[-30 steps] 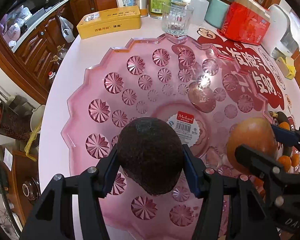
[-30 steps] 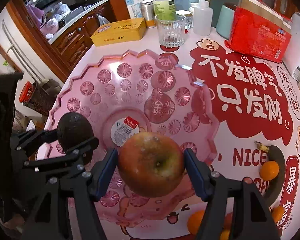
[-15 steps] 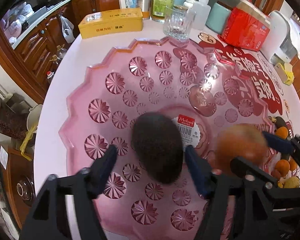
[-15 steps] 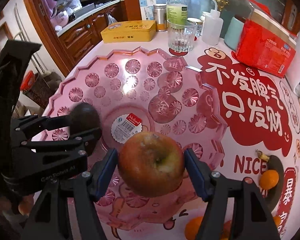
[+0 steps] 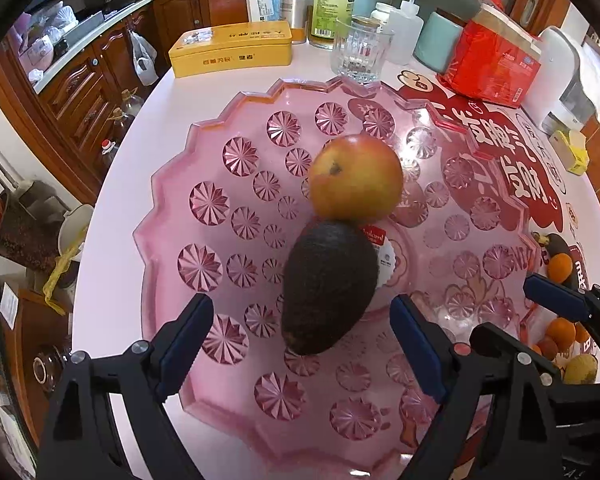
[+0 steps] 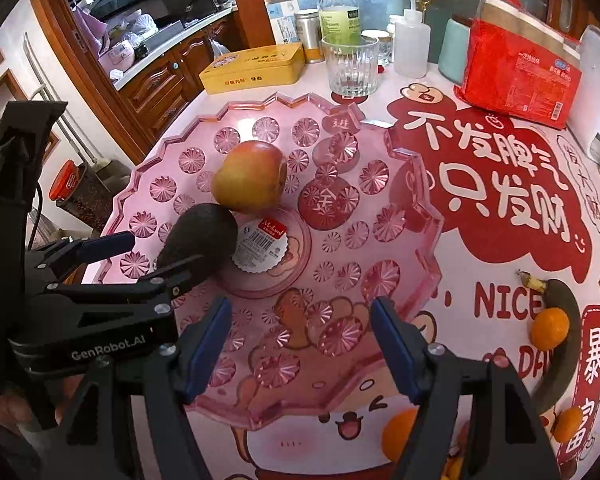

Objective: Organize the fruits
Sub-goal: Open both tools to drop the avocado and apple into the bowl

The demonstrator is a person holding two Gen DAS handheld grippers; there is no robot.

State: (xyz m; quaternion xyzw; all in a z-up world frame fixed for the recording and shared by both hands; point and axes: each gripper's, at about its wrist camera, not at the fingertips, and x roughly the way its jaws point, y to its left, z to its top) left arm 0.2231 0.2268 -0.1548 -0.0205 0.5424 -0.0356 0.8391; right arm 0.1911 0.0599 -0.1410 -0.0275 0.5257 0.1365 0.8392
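While both the left gripper (image 5: pixel 302 344) and right gripper (image 6: pixel 302 344) gape empty, a white table (image 5: pixel 112 208) bears the pink bowl (image 5: pixel 172 216); wooden cabinets (image 5: pixel 84 84) stand at ten o'clock.

Dark avocado (image 5: pixel 330 286) touching red-yellow apple (image 5: pixel 356 180) in pink dish (image 5: pixel 168 216)

So the avocado (image 5: pixel 330 286) and the apple (image 5: pixel 356 178) both sit in the fruit bowl (image 5: pixel 172 240) on the desk (image 5: pixel 116 216), touching, apple farther back. Behind the bowl there's a drinking glass (image 5: pixel 360 56), with a flat tin (image 5: pixel 232 50) to its left. Off the bowl's right side, a banana (image 6: pixel 562 332) and some tangerines (image 6: pixel 550 328) lie on the desk.
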